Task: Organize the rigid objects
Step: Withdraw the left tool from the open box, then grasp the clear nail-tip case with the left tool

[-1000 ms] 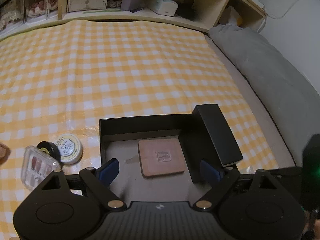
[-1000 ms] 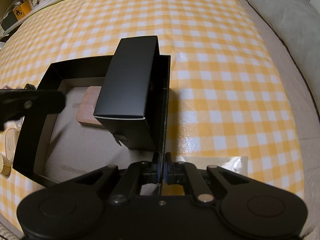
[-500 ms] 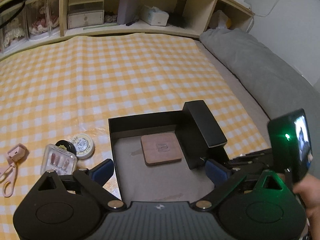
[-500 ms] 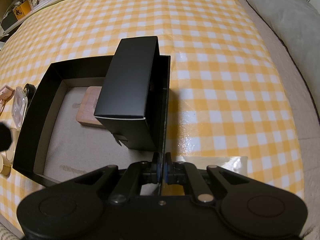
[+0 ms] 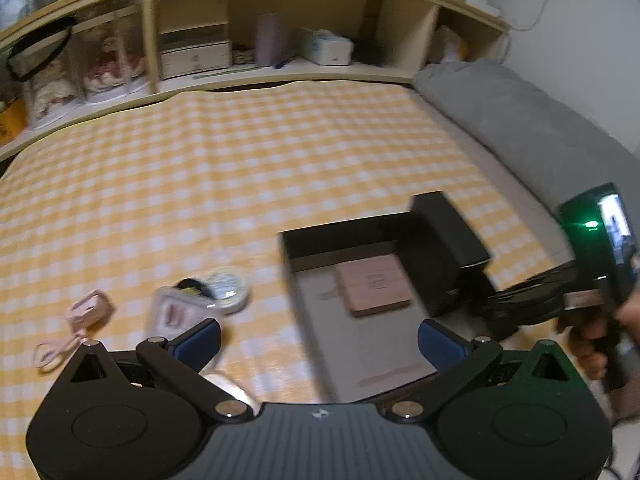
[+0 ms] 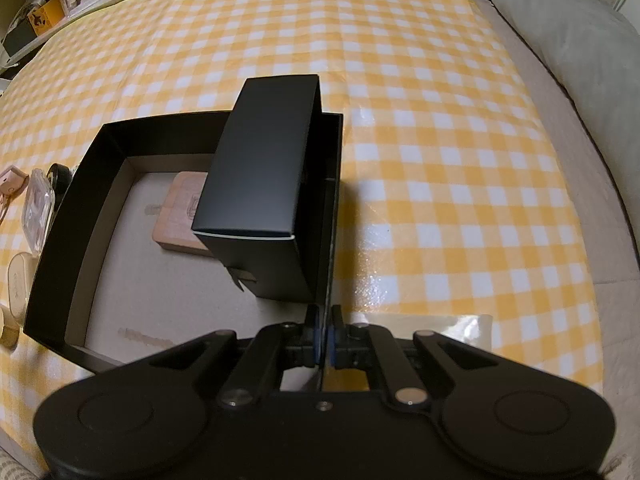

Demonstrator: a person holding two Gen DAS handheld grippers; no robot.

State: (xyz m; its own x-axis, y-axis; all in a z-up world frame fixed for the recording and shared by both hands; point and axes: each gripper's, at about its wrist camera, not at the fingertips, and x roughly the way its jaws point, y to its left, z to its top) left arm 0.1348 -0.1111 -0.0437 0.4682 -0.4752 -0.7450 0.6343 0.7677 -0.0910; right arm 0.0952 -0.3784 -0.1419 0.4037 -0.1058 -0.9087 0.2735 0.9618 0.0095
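Closest in, the left gripper hangs released, its blue-padded fingers spread wide, and its black body cuts off a pale rounded thing below the left finger that is too hidden to name. The left wrist view is smeared with blur, so the labels on the small items cannot be read. The right gripper is clenched on the near right wall of the shallow black cardboard tray, the thin wall pinched between its pads. Inside the tray, on the grey floor, lies a flat tan square coaster with a stamped mark, half covered in the right wrist view by a tall matte black rectangular box leaning against the tray's right wall. Left of the tray on the yellow-and-white checked cloth sit a clear plastic case, a small black jar, a round white tin and a pink eyelash curler. Compared with a second ago, the left gripper has pulled back and swung leftward off the tray, bringing the curler into view; the right one has not moved. Farthest back stand wooden shelves and a grey cushion.
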